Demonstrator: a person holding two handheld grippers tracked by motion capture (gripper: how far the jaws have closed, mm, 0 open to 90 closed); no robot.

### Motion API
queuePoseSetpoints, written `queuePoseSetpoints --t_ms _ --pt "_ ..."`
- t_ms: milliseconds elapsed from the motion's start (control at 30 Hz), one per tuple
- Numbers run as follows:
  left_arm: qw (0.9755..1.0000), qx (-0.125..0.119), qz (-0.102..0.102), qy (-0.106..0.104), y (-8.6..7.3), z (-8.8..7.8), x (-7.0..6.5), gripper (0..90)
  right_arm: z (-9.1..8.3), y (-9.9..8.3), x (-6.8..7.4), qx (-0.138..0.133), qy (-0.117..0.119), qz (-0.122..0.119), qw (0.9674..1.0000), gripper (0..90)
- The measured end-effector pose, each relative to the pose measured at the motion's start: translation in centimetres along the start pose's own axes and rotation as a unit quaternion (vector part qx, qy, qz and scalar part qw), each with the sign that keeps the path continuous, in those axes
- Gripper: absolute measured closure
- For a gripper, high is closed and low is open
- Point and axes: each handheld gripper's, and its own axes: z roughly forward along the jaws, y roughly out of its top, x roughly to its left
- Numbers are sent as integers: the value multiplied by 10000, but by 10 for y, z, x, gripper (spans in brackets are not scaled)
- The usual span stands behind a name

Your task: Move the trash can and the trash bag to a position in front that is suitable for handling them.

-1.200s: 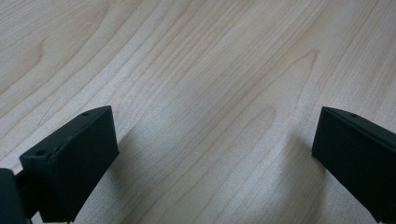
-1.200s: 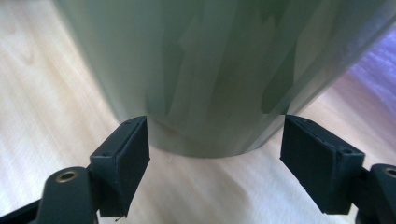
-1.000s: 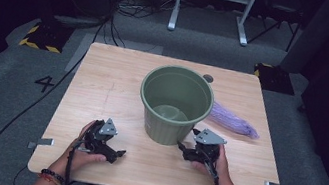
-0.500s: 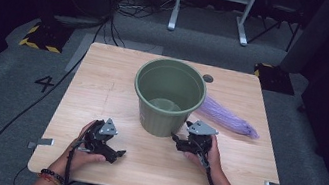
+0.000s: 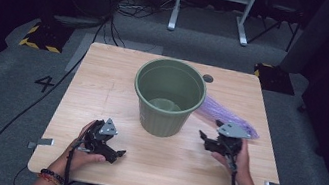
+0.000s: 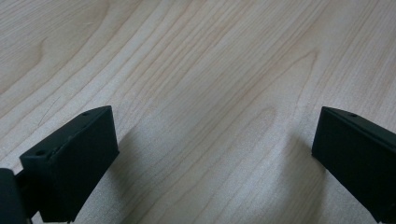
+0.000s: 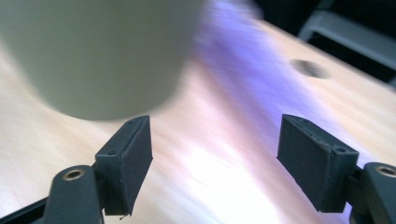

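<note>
Right gripper hangs just right of the green bucket, fingers wide apart and empty, near the purple bag. Left gripper, in front of the bucket, is likewise spread and empty.

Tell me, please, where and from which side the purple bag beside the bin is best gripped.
Probably at the near end of the purple bag, coming from the person's side with the right hand-held gripper, whose jaws stand open. The bag lies flat and long on the table, running away behind the bin; the near end is free of the bin and nearest that gripper. Its exact folds are too blurred to tell.
</note>
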Motion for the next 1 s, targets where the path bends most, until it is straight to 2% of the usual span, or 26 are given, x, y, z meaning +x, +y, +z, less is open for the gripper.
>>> queuePoseSetpoints --t_ms 33,67,100,133,167,267,367,467,567,600,667,833,933,1000 --pt "10000 -3 -2 -5 0 0 0 1 -14 -9 -23 -5 -229 184 9996 274" --pt "10000 4 2 -3 0 0 0 1 -21 -14 -34 40 -462 230 9987 278" --pt "10000 4 2 -3 0 0 0 1 -21 -14 -34 40 -462 230 9987 278" --pt "10000 -2 2 -14 0 0 0 1 -32 -27 -56 86 -689 464 9965 320" --pt "10000 -2 5 -14 0 0 0 1 -38 -34 -67 86 -717 628 9954 350" --pt "10000 -3 9 -16 0 0 0 1 -52 -51 -92 124 -1028 928 9903 469" --pt "10000 -5 14 -23 0 0 1 0 -60 -65 -109 176 -1109 1112 9874 579" --pt "10000 -2 10 -25 0 0 1 0 -60 -74 -118 230 -1000 1307 9861 611" --pt "10000 -2 10 -24 0 0 1 0 -54 -80 -124 288 -928 1452 9846 594" --pt "10000 -2 10 -24 0 0 1 0 -54 -80 -124 288 -928 1452 9846 594" --pt "10000 -2 9 -25 0 0 1 1 -48 -81 -125 393 -941 1441 9843 526" --pt "10000 -2 10 -24 0 0 1 0 -37 -82 -124 558 -788 1393 9855 450" --pt "10000 -2 11 -25 0 0 1 0 -29 -86 -124 694 -647 1429 9852 460" --pt "10000 -1 11 -24 0 0 1 0 -25 -87 -124 771 -567 1423 9852 505"
